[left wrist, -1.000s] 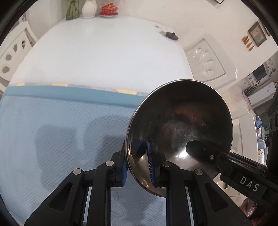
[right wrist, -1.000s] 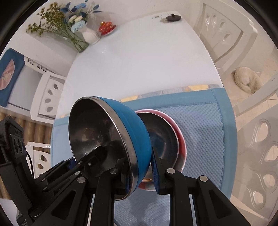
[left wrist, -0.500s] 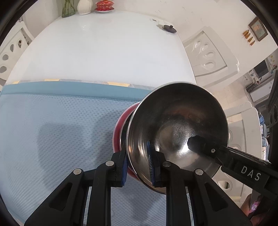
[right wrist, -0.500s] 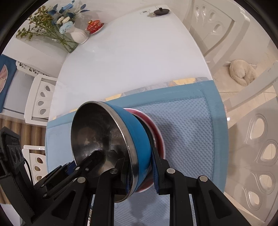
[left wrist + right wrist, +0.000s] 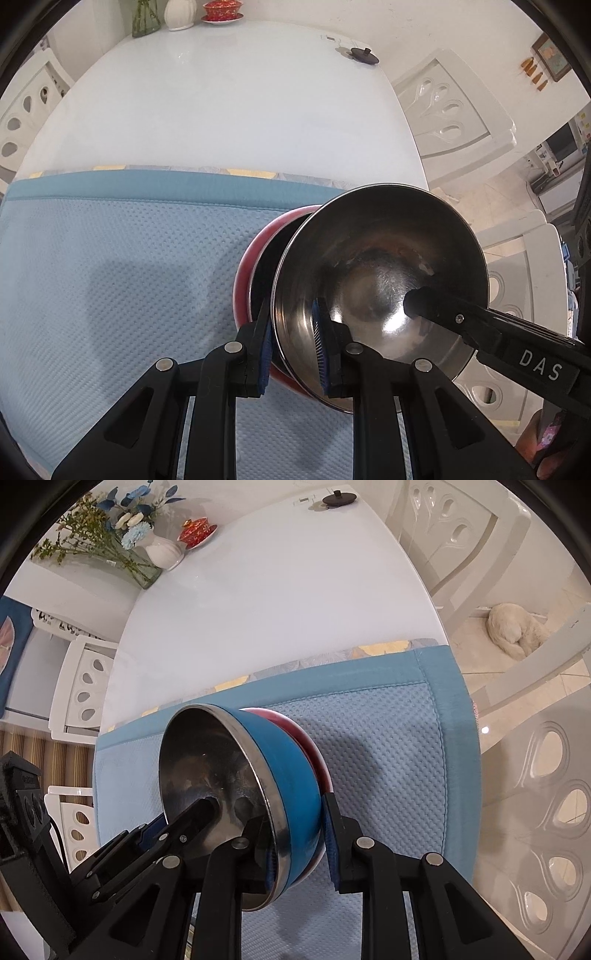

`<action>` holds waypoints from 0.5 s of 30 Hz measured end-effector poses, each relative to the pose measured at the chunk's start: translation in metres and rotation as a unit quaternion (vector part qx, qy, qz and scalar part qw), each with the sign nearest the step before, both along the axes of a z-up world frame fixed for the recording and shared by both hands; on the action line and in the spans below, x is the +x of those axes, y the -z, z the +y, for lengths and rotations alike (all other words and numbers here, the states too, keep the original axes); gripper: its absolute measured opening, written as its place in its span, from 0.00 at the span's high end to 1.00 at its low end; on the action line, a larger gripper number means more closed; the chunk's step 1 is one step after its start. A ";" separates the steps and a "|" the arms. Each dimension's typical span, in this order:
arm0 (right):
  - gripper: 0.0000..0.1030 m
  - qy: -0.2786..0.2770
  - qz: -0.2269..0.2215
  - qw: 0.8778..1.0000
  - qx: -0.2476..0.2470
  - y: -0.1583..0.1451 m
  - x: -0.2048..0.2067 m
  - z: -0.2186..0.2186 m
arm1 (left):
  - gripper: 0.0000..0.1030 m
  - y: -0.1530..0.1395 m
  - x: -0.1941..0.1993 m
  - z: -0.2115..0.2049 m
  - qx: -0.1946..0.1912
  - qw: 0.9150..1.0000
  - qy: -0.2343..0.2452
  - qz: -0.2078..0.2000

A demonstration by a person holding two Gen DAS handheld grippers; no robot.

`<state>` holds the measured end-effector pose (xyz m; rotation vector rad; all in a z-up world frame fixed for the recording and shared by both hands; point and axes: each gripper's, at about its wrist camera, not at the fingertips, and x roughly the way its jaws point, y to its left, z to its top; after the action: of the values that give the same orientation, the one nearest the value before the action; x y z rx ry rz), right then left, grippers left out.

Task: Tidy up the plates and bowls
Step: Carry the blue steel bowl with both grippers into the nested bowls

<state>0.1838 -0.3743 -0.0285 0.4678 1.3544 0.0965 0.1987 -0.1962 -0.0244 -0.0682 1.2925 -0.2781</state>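
- Left gripper point(image 5: 291, 345): fingers clenched on the near wall of the blue bowl point(image 5: 284, 775), one pad outside, one pad inside the steel interior.
- Right gripper point(image 5: 299, 843): fingers clenched on the opposite wall of the same bowl, one pad inside, one pad against the blue exterior.
- Blue bowl: tilted, its base set into the red bowl point(image 5: 255, 258). Whether it is fully seated cannot be determined.
- Red bowl: rests on the blue mat point(image 5: 110, 258), toward the mat's right-hand side in the left wrist view. Only an arc of its rim and wall shows; the rest is covered by the blue bowl.
- Mat edges: the far hem lies across the white table point(image 5: 221, 103); a patterned strip point(image 5: 384, 650) shows just beyond the hem. In the right wrist view the mat's right border lies at the table edge.
- Open room: bare mat extends left of the bowls in the left wrist view and right of them in the right wrist view; bare tabletop lies beyond the hem.
- Far table end: flower vase point(image 5: 144, 568), white jug point(image 5: 164, 552), red lidded cup point(image 5: 195, 530), a small black object point(image 5: 338, 498), all well apart from the bowls.
- White chairs point(image 5: 450, 110) stand close along the table sides.
- A pale animal point(image 5: 517, 631) lies on the floor; details indistinct.
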 end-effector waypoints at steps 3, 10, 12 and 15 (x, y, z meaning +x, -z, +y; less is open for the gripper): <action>0.80 0.000 0.000 1.000 0.001 0.000 -0.001 0.000 | 0.84 -0.001 0.000 0.000 0.001 1.000 -0.001 -0.002; 0.80 0.000 0.001 1.000 -0.001 0.000 -0.001 0.000 | 0.84 0.000 0.000 0.000 0.004 1.000 -0.005 -0.001; 0.80 -0.003 0.001 1.000 -0.003 0.000 0.000 0.002 | 0.83 -0.001 0.000 0.001 0.004 1.000 -0.007 -0.001; 0.80 -0.009 0.004 1.000 -0.006 0.001 0.002 0.004 | 0.83 0.000 0.001 0.003 0.003 1.000 -0.010 0.001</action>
<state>0.1858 -0.3705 -0.0295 0.4462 1.3665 0.1009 0.1992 -0.1934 -0.0241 -0.0756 1.2932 -0.2562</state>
